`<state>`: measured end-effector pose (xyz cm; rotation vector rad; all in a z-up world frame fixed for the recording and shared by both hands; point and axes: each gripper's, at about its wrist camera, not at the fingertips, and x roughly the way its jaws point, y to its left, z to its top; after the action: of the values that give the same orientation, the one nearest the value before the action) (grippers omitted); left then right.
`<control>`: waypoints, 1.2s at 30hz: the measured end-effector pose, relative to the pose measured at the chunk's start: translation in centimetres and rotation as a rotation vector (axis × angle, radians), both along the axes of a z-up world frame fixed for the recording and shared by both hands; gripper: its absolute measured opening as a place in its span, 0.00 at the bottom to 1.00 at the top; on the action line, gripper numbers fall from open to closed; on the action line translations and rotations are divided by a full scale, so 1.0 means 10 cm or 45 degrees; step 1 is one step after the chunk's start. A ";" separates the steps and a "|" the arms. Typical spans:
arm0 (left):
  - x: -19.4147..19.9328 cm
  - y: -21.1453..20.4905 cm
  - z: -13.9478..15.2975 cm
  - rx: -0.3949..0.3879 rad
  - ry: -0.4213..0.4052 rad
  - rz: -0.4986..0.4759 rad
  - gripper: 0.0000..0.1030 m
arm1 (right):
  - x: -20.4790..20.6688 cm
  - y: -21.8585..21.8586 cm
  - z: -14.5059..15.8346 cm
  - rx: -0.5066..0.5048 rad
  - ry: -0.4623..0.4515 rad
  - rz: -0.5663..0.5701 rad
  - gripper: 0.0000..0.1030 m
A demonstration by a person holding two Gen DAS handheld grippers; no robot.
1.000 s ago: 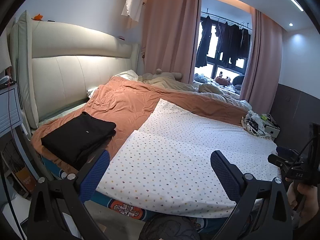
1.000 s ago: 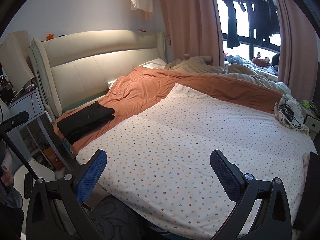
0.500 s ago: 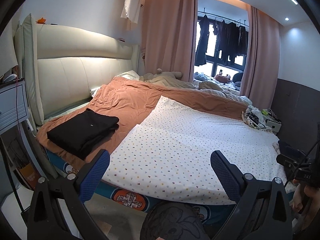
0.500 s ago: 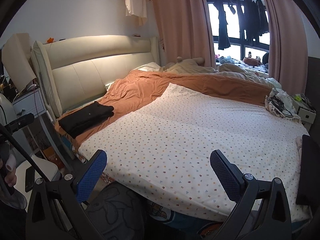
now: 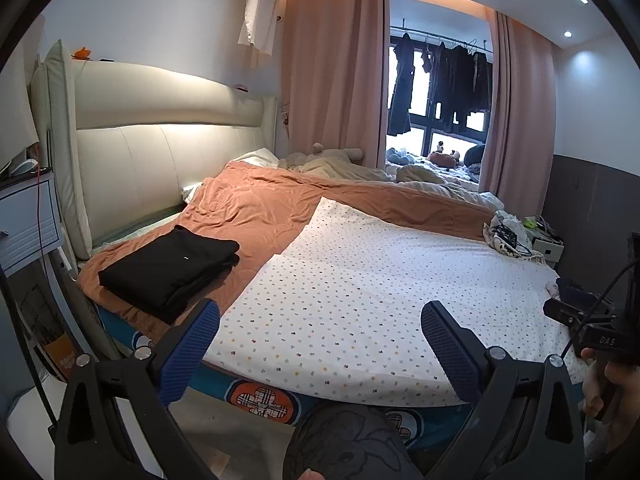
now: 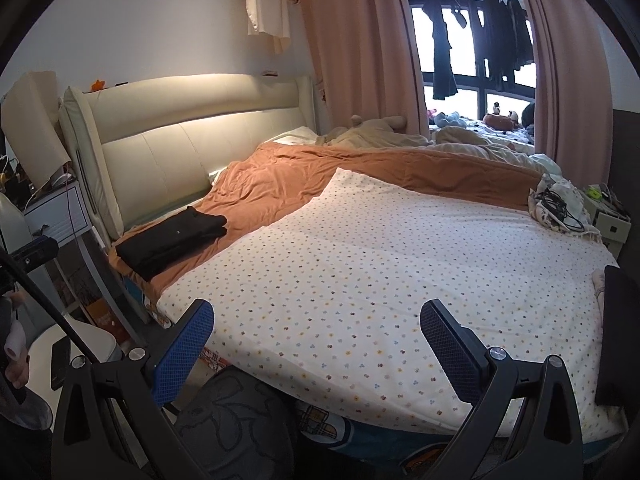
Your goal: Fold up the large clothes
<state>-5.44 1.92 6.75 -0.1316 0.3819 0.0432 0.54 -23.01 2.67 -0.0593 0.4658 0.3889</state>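
Both cameras are pulling back and lifting compared with a second ago: more of the bed frame and floor is now showing beneath the grippers, and the mattress edge is sitting farther ahead of the fingers. The left gripper [image 5: 320, 332] is hanging with its jaws spread wide and nothing between them, and the right gripper [image 6: 316, 330] is doing the same. Ahead of both, the dotted white sheet [image 5: 372, 276] is lying flat across the bed [image 5: 256, 394], its near hem just beyond the fingertips and draping slightly over the mattress edge. Ahead and to the left of the left gripper, the folded black garment [image 5: 170, 266] is resting on the orange blanket [image 5: 256, 208], apart from the sheet. Far ahead and to the right, a bundle of cloth and cables [image 5: 506, 234] is sitting near the sheet's far corner.

Judging from this, the next piece is waiting to be picked up or folded, and neither gripper is touching fabric yet. The risks: pinching only one hem so the fold is going askew, dragging the sheet off the mattress toward the floor, or sweeping the far corner into the cable bundle and snagging it.
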 end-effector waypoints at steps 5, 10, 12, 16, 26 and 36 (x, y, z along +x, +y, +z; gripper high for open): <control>-0.01 -0.01 0.01 0.013 -0.001 0.006 1.00 | -0.05 0.00 -0.01 0.016 0.000 -0.001 1.00; -0.02 -0.03 0.02 0.020 0.003 0.002 1.00 | -0.08 0.01 -0.04 0.006 0.010 -0.006 1.00; -0.03 -0.04 0.03 0.021 0.007 0.006 1.00 | -0.08 0.01 -0.01 0.012 0.009 0.000 1.00; -0.07 -0.04 0.06 0.029 -0.005 0.024 1.00 | -0.07 0.04 0.00 0.005 0.009 0.002 1.00; -0.09 -0.11 0.08 0.059 -0.013 0.026 1.00 | -0.08 0.05 0.02 -0.008 0.016 0.003 1.00; -0.11 -0.16 0.09 0.078 -0.025 0.024 1.00 | -0.08 0.02 0.01 0.006 0.022 -0.008 1.00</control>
<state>-6.50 0.30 7.67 -0.0752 0.3596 0.0723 -0.25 -22.78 2.82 -0.0501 0.4817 0.3842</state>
